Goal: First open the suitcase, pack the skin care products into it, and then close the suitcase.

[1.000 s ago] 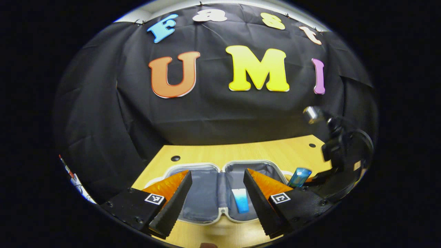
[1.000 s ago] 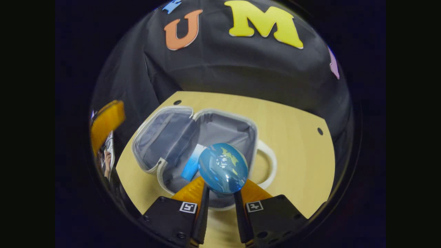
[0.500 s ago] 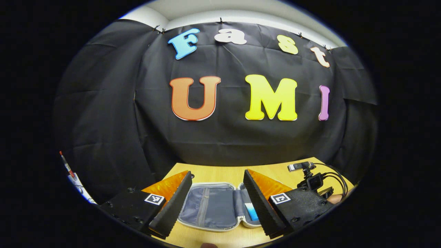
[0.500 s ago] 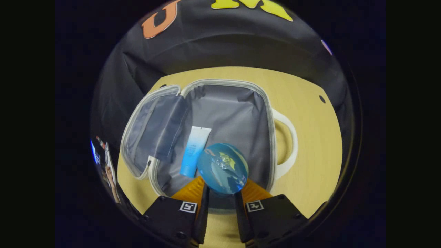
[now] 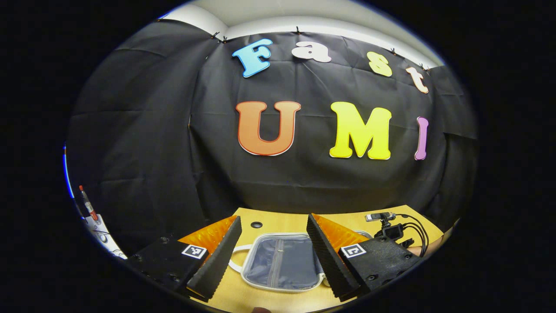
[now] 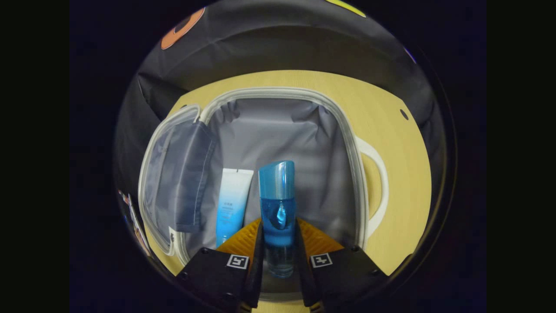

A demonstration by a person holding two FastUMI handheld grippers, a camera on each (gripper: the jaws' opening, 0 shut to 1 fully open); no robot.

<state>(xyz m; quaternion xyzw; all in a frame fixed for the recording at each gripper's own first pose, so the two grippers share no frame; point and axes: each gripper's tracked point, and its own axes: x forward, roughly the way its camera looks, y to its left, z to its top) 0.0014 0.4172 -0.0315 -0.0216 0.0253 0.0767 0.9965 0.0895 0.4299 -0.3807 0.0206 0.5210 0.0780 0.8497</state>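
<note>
Skin care products: two, one blue bottle (image 6: 277, 204) and one white-and-blue tube (image 6: 230, 204).
Suitcase: one, a small grey-lined suitcase (image 6: 347, 130) with a pale rim and a white handle (image 6: 382, 182), lying open on the table (image 6: 408, 174); in the left gripper view its flat grey half (image 5: 282, 263) shows between the fingers.
Blue bottle: clamped between both fingers of the right hand-held gripper (image 6: 278, 252), its cap pointing away from the camera, over the right half of the suitcase.
Tube: lying on the grey lining, just left of the bottle, cap end toward the gripper.
Left hand-held gripper (image 5: 273, 254): fingers wide apart, holding nothing, above the near edge of the table.
Other gripper: part of the right one, with black cables (image 5: 397, 228), shows at the right of the left gripper view.
</note>
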